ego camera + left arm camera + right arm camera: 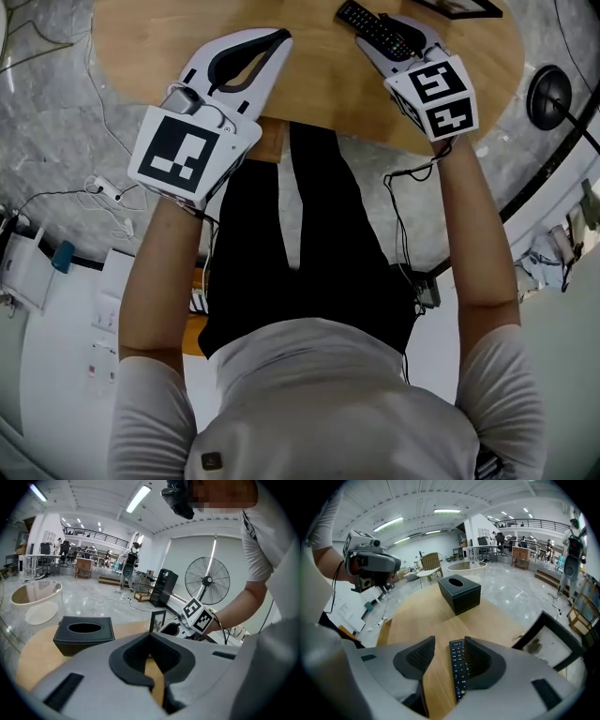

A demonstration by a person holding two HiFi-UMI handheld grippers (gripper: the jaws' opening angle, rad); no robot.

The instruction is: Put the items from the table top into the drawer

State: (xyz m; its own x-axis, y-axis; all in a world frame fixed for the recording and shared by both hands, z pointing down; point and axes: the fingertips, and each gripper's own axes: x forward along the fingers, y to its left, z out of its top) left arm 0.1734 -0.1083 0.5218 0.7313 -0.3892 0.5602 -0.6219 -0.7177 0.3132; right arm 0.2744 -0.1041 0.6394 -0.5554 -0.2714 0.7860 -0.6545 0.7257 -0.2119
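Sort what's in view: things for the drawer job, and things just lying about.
For the job: remote control, black tissue box, picture frame, on the wooden table.
Lying about: standing fan, floor power strip, round glass table.

White tongs (279,37), marker cubes (441,94), grey T-shirt (328,394)

- One remote control (377,30), at the top of the head view, right of centre.
- One black tissue box (460,594), in the middle of the right gripper view.
- One black picture frame (464,7), at the head view's top edge, right.
- One wooden table (319,84).
- One standing fan (207,581), right of centre in the left gripper view.
- Two grippers: left gripper (279,37), right gripper (449,641).
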